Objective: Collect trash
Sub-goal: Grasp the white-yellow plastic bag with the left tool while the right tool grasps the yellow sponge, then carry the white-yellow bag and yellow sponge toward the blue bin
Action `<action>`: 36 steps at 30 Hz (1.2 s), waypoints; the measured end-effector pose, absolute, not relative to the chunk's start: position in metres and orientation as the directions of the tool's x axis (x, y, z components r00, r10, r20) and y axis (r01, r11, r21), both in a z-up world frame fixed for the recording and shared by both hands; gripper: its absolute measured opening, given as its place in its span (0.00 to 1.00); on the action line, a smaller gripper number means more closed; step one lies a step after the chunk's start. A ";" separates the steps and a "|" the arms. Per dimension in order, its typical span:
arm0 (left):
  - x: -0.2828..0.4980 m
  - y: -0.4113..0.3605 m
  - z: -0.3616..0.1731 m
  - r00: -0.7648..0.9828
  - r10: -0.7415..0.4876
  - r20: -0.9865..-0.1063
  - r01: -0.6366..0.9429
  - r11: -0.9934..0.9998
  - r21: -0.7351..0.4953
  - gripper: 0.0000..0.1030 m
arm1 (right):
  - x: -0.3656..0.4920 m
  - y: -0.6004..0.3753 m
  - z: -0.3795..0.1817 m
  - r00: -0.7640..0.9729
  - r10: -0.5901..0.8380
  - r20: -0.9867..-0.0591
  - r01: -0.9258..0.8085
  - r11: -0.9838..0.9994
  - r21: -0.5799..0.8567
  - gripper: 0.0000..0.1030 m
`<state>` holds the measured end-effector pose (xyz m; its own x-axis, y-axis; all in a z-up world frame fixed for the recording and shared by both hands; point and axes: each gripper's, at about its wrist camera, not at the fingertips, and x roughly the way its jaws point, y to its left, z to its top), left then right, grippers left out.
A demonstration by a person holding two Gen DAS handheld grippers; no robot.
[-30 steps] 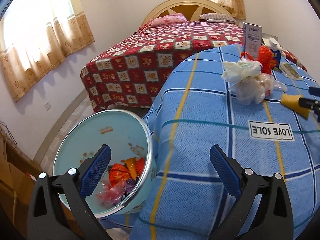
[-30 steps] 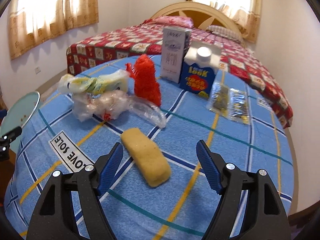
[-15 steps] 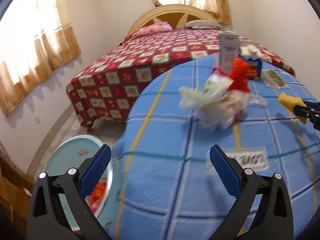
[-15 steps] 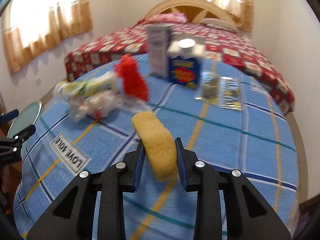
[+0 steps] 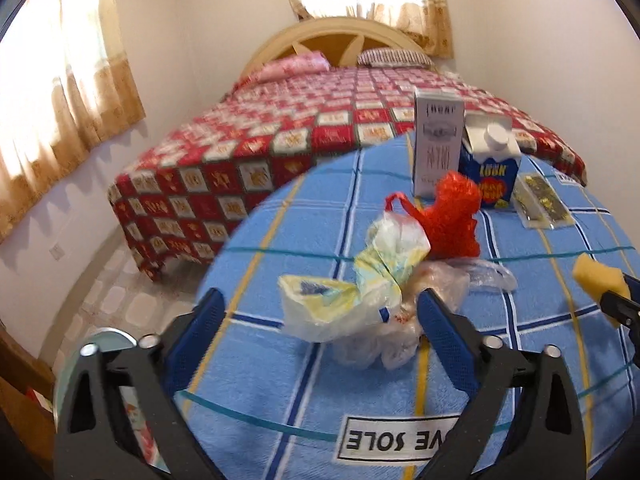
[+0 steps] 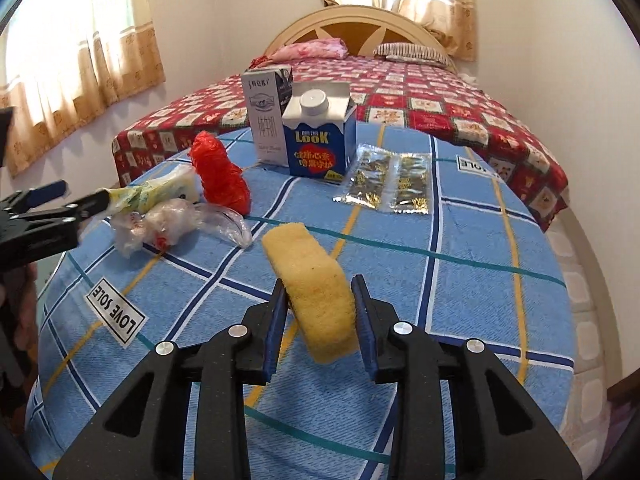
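My left gripper [image 5: 320, 316] hangs over the blue plaid table, and its jaws are closing. A crumpled yellowish-white plastic bag [image 5: 360, 284] lies between the fingers, which do not press on it. A clear plastic bag [image 5: 400, 328] lies against it, with a red net bag [image 5: 452, 216] just behind. My right gripper [image 6: 319, 292] is shut on a yellow sponge [image 6: 316, 272] held above the cloth. Its jaws are opening a touch, while the pads still press the sponge. In the left wrist view the sponge [image 5: 596, 276] shows at the right edge.
A tall white carton [image 5: 438, 144], a blue carton [image 5: 492, 160] and a flat foil packet [image 5: 540, 200] stand at the table's far side. The rim of a pale bin [image 5: 100, 340] shows low at the left, beside the table. A bed [image 5: 280, 140] lies behind.
The left gripper swung from over the bin to the plastic bags on the table, and its fingers narrowed a little. The right gripper shut on the sponge and lifted it off the cloth.
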<state>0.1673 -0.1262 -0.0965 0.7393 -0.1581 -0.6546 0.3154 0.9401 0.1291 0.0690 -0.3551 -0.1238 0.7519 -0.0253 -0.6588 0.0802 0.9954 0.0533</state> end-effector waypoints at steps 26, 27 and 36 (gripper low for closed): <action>0.082 -0.005 -0.072 0.794 -0.154 -0.588 0.278 0.952 0.126 0.40 | 0.066 -0.288 -0.107 0.795 0.059 -0.604 -0.041 0.998 0.043 0.32; 0.080 -0.002 -0.072 0.797 -0.148 -0.586 0.273 0.953 0.130 0.40 | 0.067 -0.282 -0.106 0.796 0.065 -0.602 -0.051 0.998 0.041 0.32; 0.073 0.039 -0.076 0.803 -0.087 -0.589 0.210 0.967 0.143 0.40 | 0.082 -0.232 -0.102 0.798 0.127 -0.589 -0.139 0.990 0.025 0.32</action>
<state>0.0728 0.0392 -0.0760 0.8032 -0.0873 -0.5893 0.2100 0.9672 0.1430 0.0823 -0.2319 -0.1017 0.7983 0.1268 -0.5888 -0.1389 0.9900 0.0248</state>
